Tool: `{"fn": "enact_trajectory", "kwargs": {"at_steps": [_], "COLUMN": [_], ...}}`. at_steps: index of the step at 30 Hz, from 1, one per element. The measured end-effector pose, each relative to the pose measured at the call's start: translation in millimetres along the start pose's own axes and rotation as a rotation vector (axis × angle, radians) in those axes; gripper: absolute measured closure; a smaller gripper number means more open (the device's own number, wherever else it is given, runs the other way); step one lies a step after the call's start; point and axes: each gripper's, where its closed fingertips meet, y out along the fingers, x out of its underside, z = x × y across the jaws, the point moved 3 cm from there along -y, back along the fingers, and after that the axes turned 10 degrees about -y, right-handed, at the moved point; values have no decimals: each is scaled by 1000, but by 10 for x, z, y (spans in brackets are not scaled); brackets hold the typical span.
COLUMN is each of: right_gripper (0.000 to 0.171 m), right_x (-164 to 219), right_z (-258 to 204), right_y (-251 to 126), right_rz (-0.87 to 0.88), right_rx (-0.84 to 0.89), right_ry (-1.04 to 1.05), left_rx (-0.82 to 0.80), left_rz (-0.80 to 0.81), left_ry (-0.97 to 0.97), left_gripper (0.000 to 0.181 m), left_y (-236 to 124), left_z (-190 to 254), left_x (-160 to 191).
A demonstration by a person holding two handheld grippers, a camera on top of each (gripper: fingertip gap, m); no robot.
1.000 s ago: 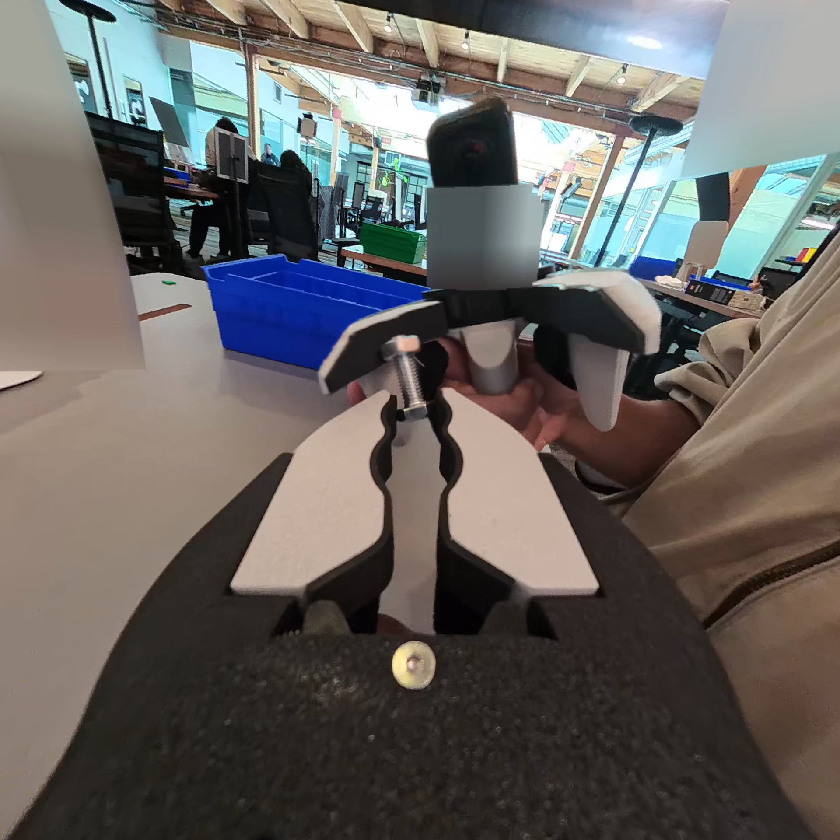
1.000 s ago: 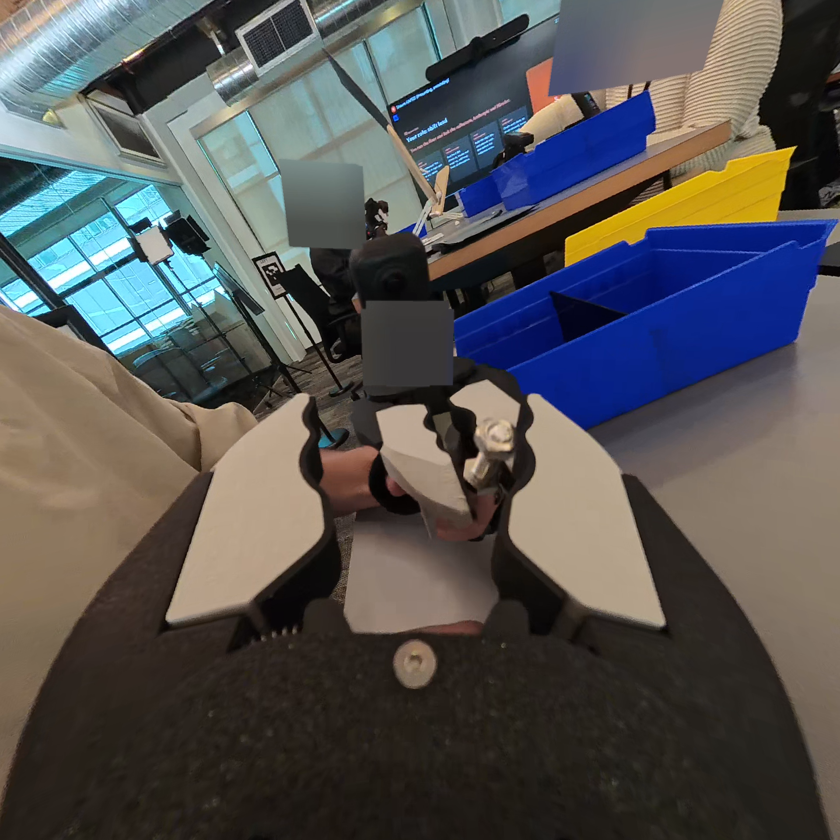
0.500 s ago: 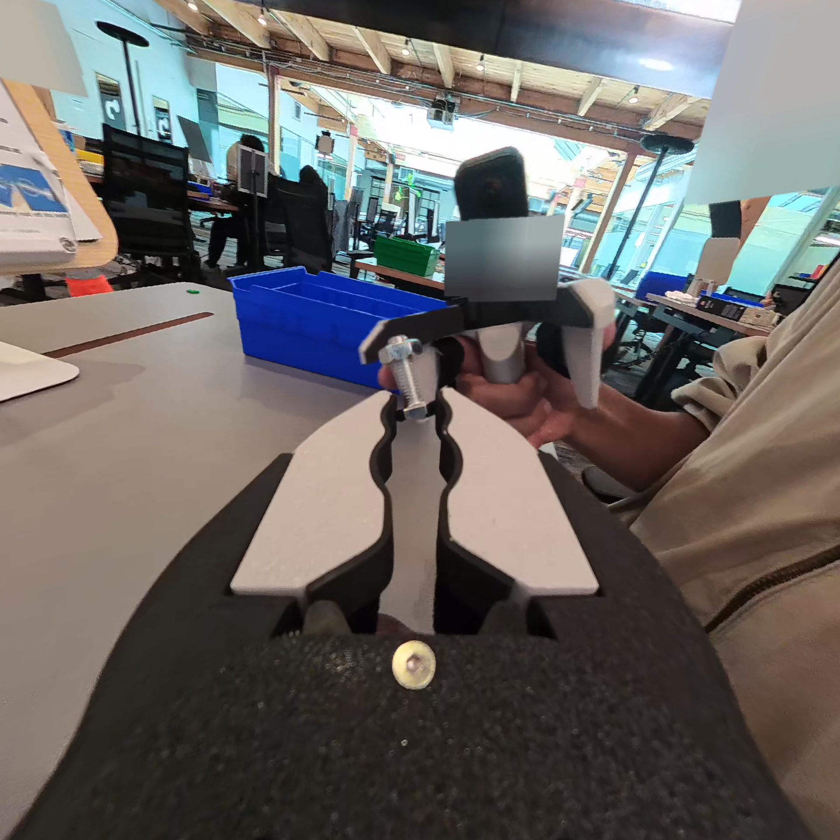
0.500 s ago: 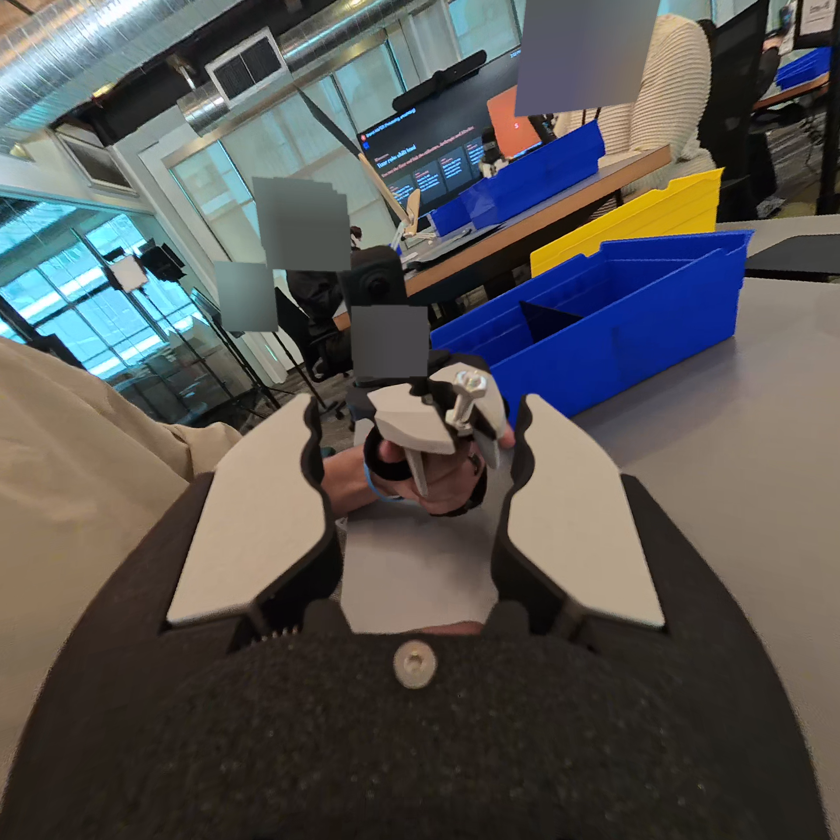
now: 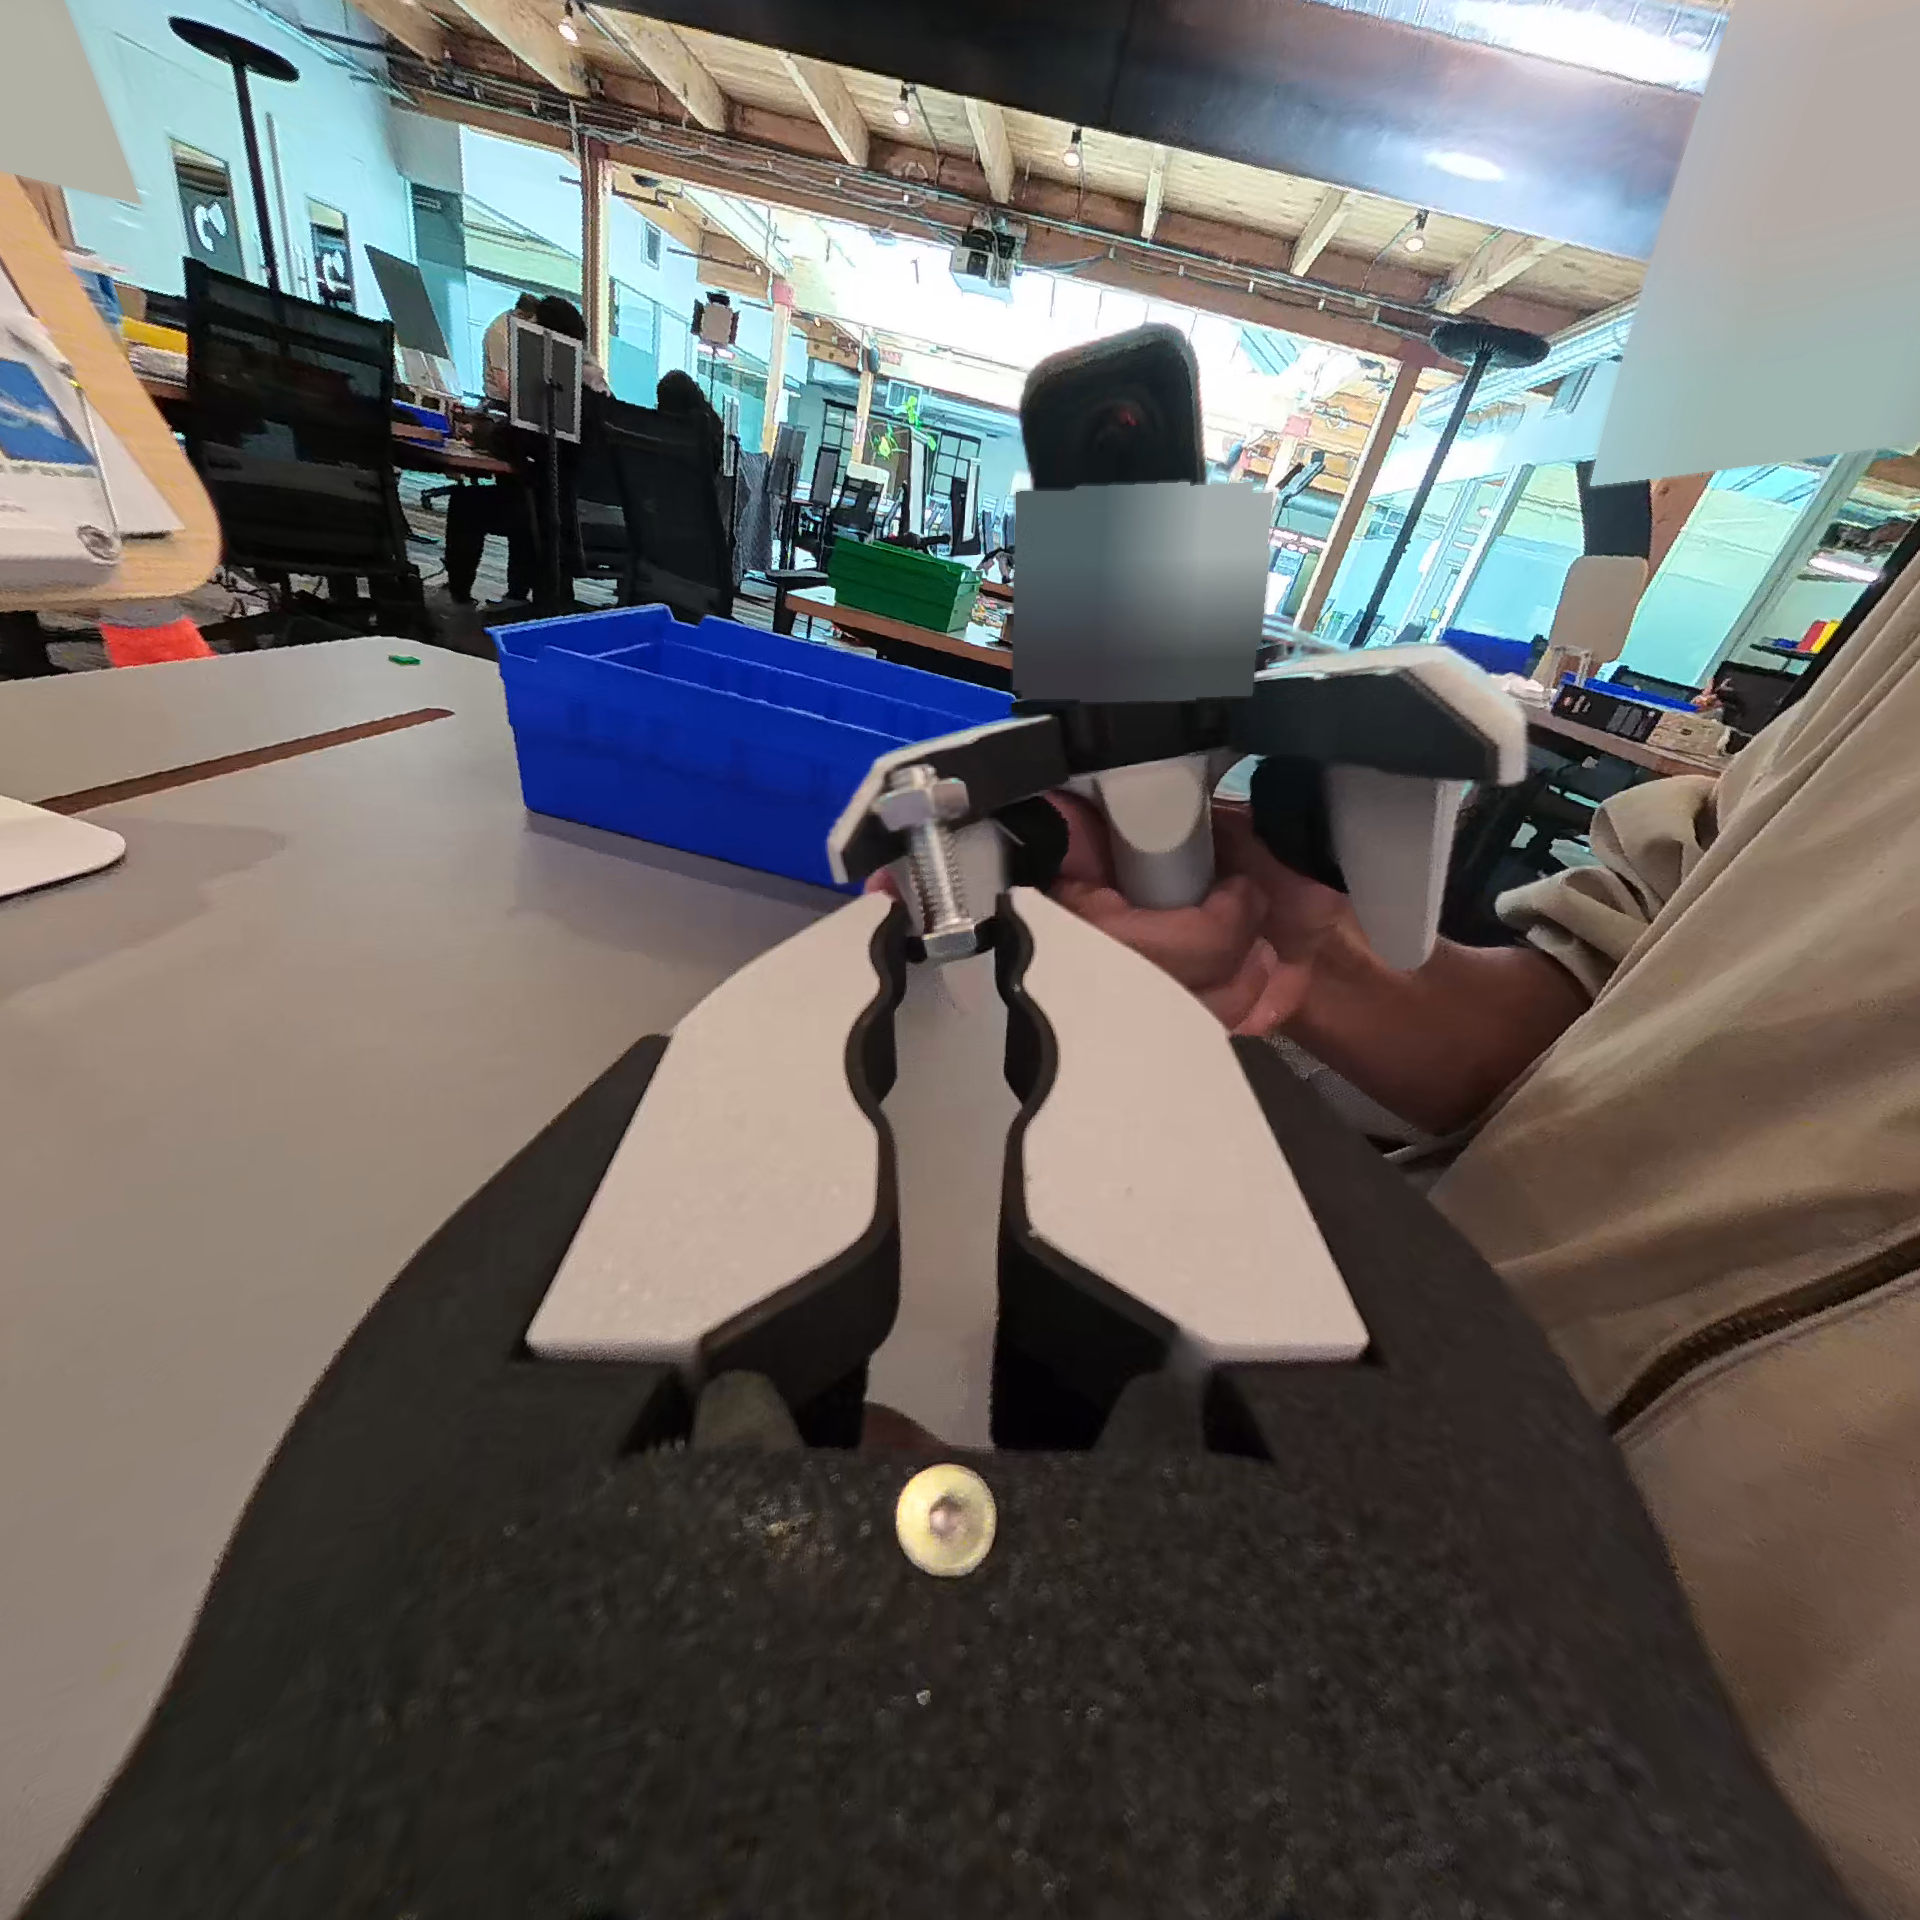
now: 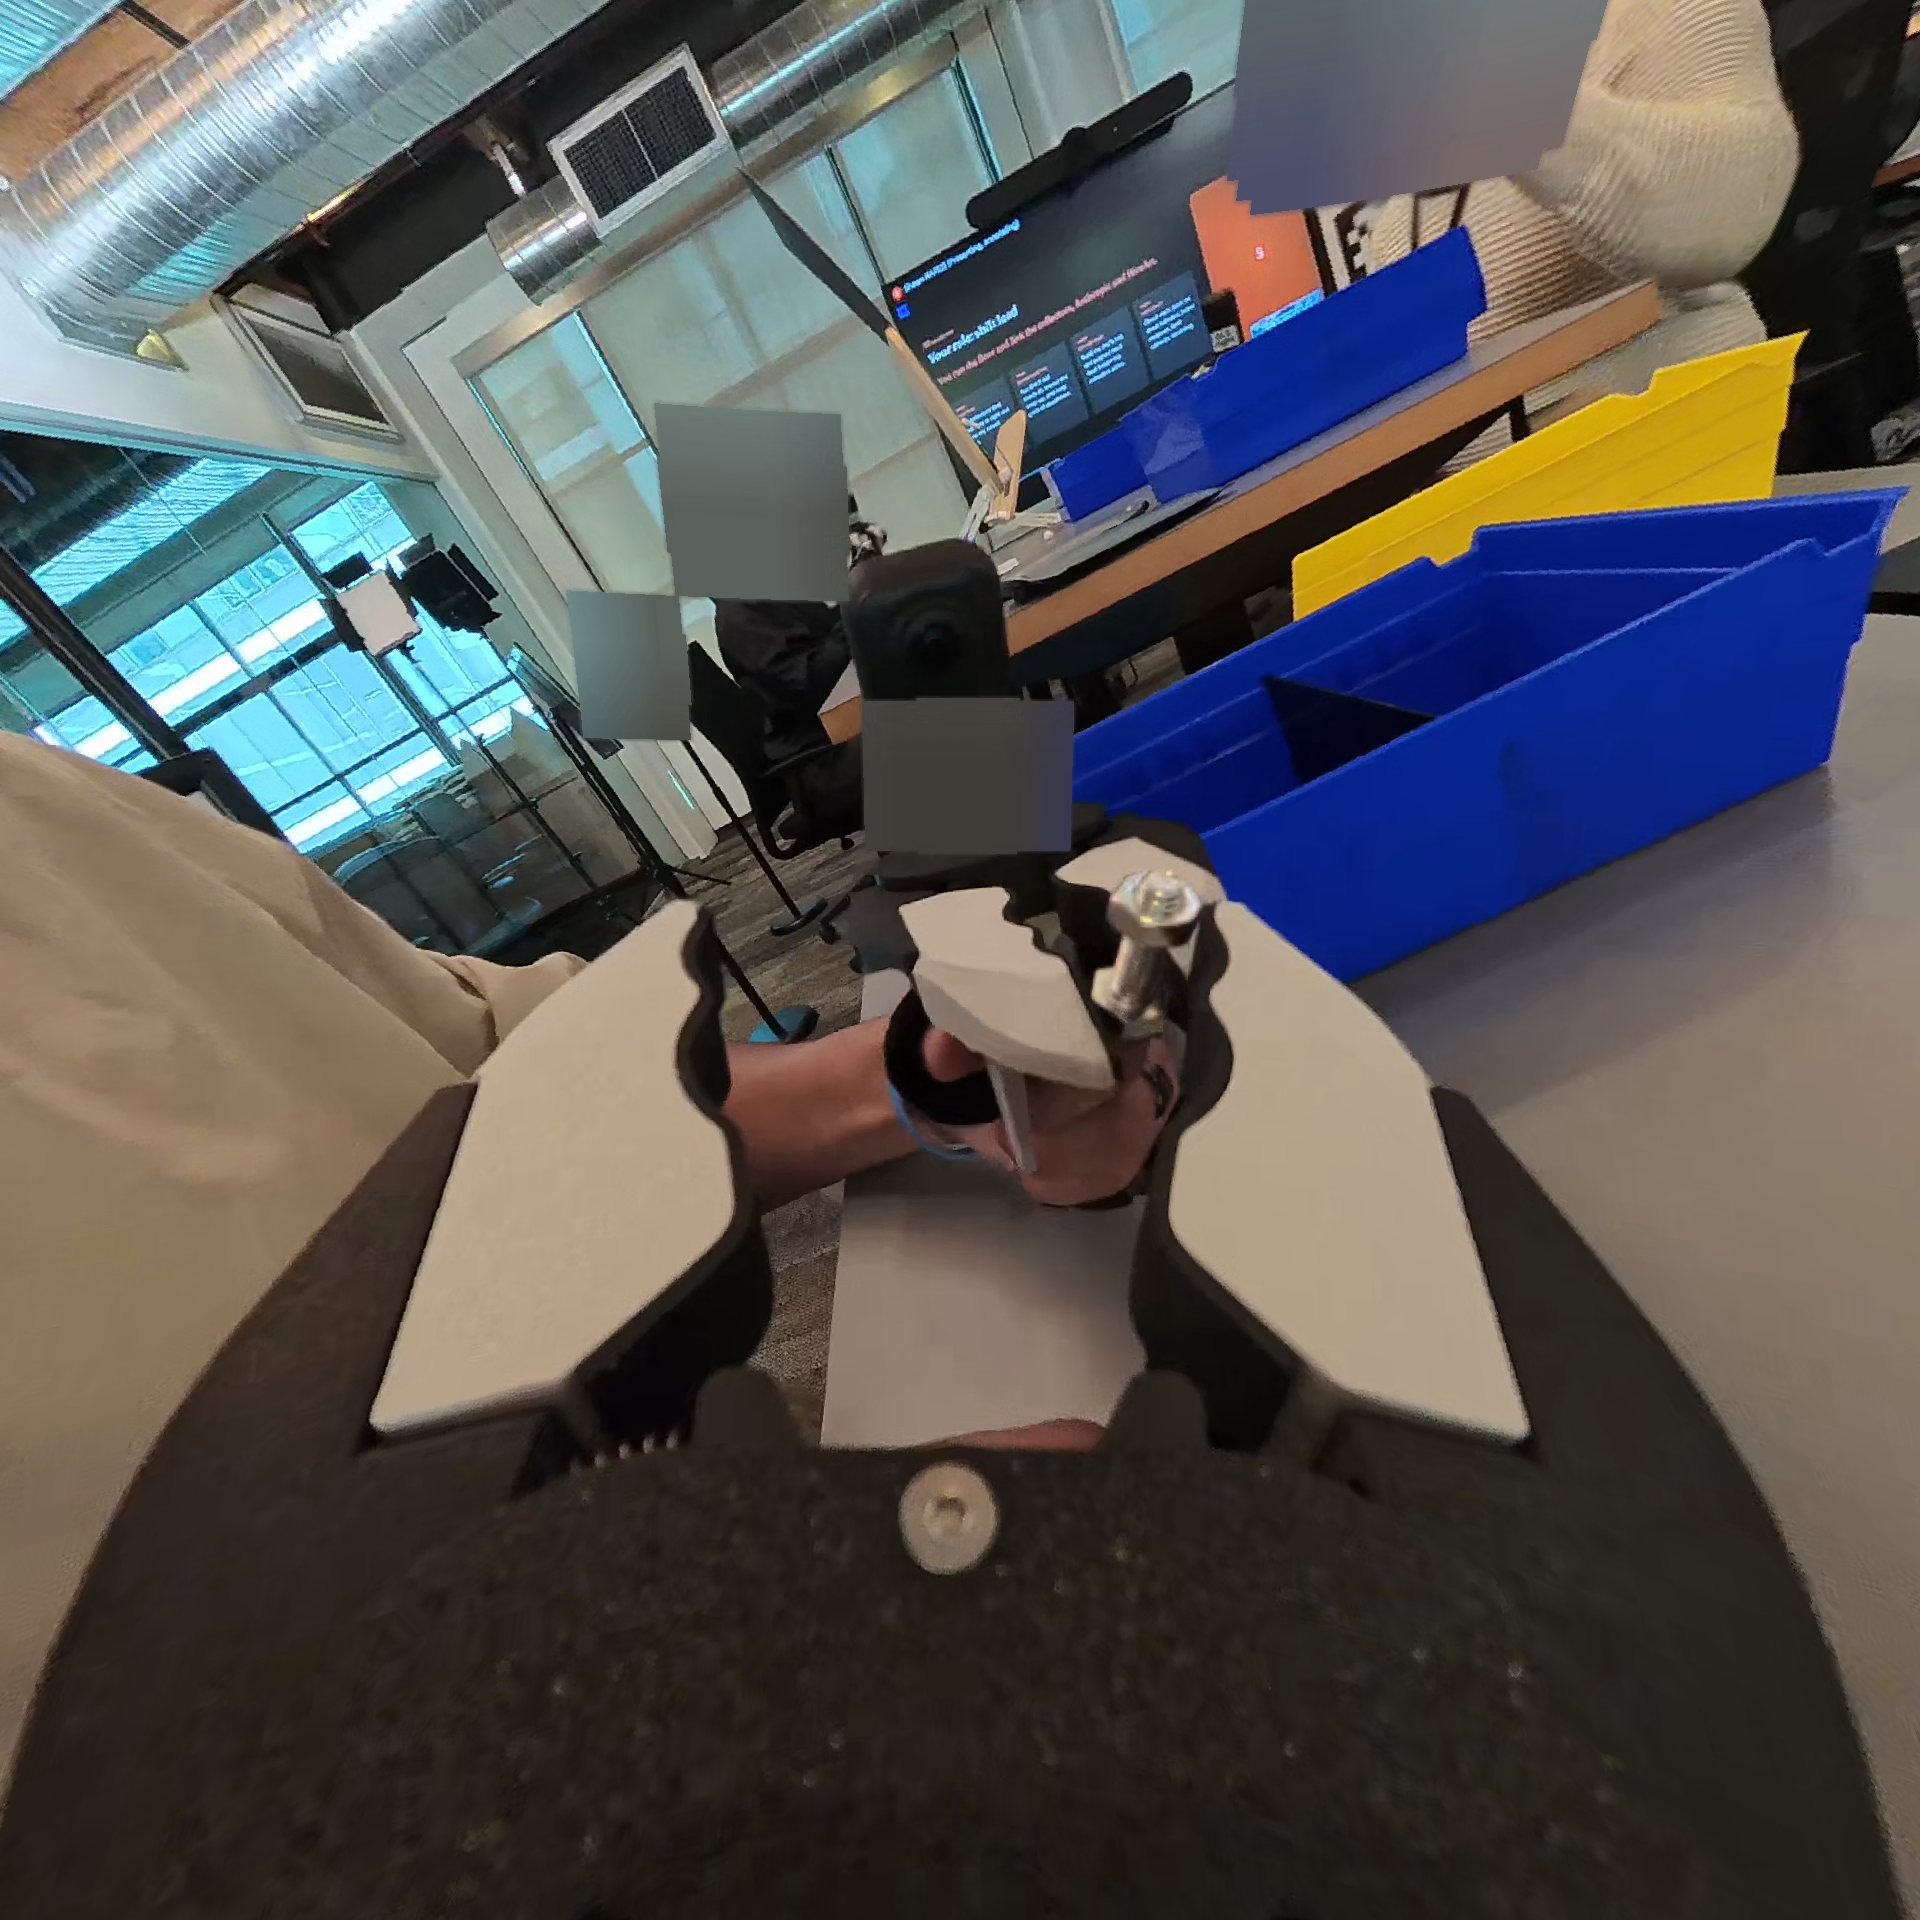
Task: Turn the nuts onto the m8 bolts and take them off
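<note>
One bolt [image 5: 935, 871], one nut [image 5: 920, 801]: left gripper [image 5: 948, 940] fingers clamp the bolt head, right gripper [image 6: 961, 971] fingers spread.

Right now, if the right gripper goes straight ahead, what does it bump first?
Probably the left gripper facing it, which pinches the bolt just ahead of the open right gripper. Depth is unclear.

My left gripper [image 5: 948, 940] has the bolt [image 5: 932, 868] pinched by its head, nut [image 5: 920, 798] up top touching one finger of the wide-open right gripper [image 5: 1174, 748], blue bin [image 5: 717, 738] on the desk [image 5: 260, 935] behind.
</note>
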Motion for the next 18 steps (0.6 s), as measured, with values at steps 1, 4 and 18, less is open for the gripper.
{"fn": "enact_trajectory", "kwargs": {"at_steps": [1, 4, 18], "right_gripper": [85, 91, 83], "right_x": [-3, -32, -4], "right_z": [-8, -45, 8], "right_y": [-18, -69, 116], "right_rz": [0, 15, -1], "right_rx": [3, -3, -23], "right_ry": [-2, -7, 11], "left_rx": [-1, -33, 35], "left_rz": [4, 19, -34], "left_ry": [-3, -3, -5], "left_gripper": [165, 165, 165], "left_y": [-14, -58, 43], "left_z": [-5, -60, 79], "left_x": [-11, -47, 64]}}
